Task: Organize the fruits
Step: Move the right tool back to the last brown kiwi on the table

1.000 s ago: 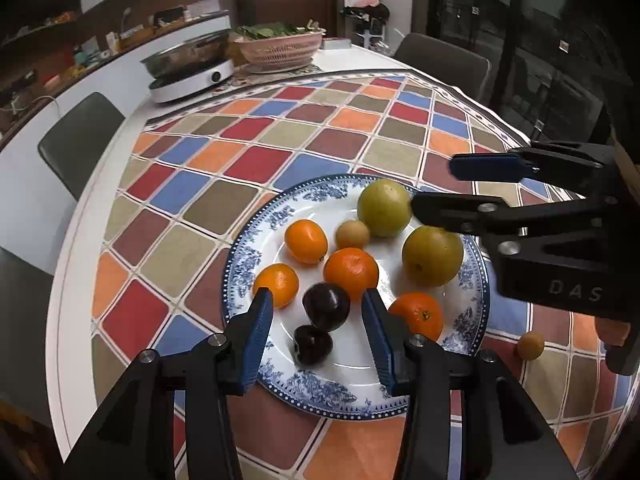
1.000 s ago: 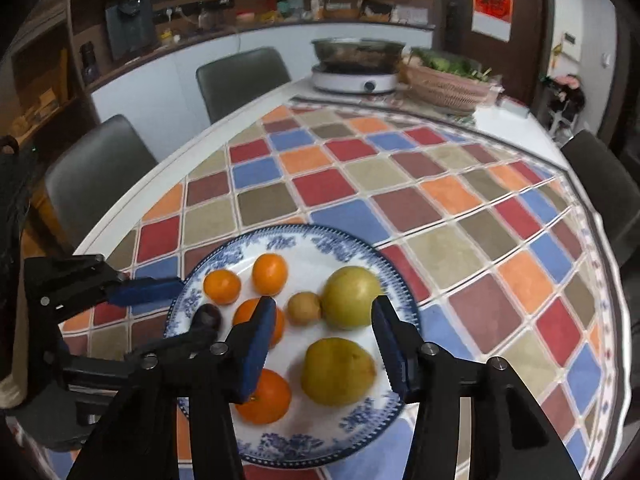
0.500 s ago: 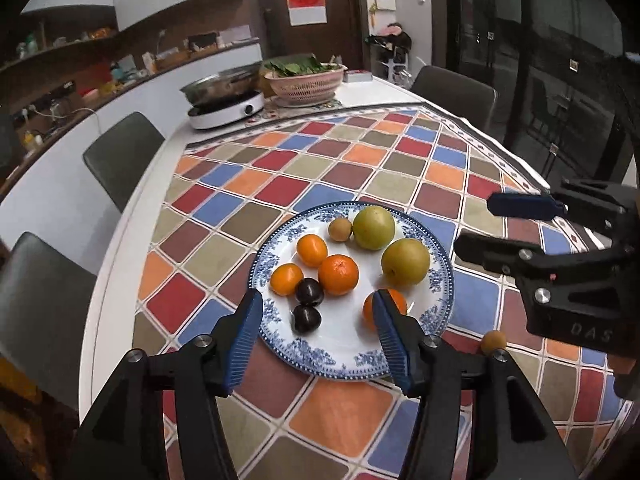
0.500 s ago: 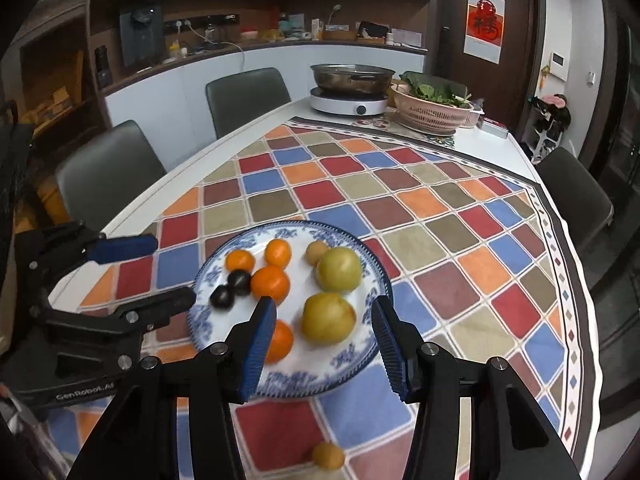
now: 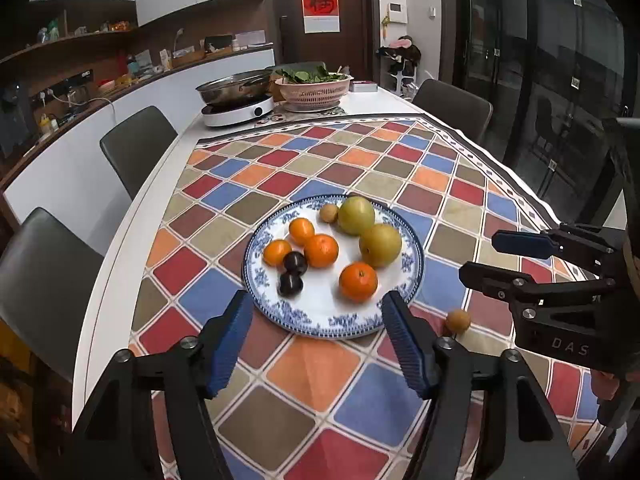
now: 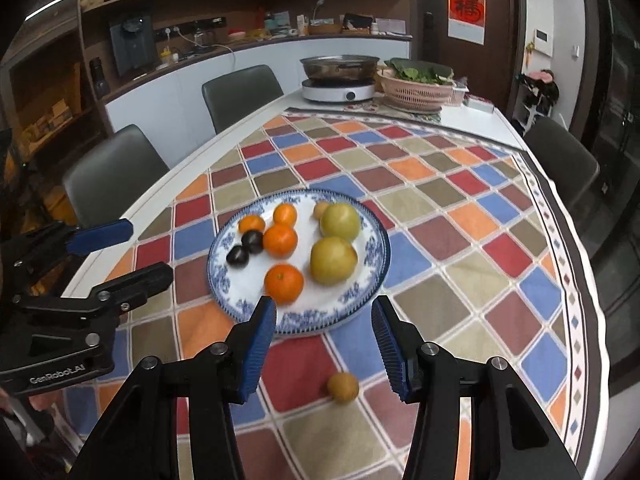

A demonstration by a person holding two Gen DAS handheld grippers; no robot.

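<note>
Kitchen-diner all around us: dark shelving and a white counter along the wall, grey chairs [image 5: 136, 148] tucked in at the bench [image 5: 120, 248], and a red paper hanging on the dark door [image 6: 466, 8]. Covering the bench is a checked cloth [image 5: 352, 160] of red, blue, orange and olive squares, and at its far end sit a steel pan on a white hotplate [image 5: 236, 110] and a pink basket of greens [image 5: 314, 90]. Centre stage on the cloth is the blue-patterned plate [image 5: 312, 320], loaded with four oranges, the nearest one [image 5: 358, 282] towards the front rim, two dark plums [image 5: 290, 284] touching each other, two big yellow-green fruits [image 5: 380, 245] and a small brown one [image 5: 329, 213] at the back. One small brown fruit [image 6: 343, 387] lies alone on the cloth, off the plate on its near side. Left hand-held gripper [image 5: 318, 344] hovers before the plate's near rim, fingers wide apart and holding nothing; right hand-held gripper [image 6: 324, 348] likewise spread and empty, the stray fruit showing low between its blue pads [image 6: 390, 354].
</note>
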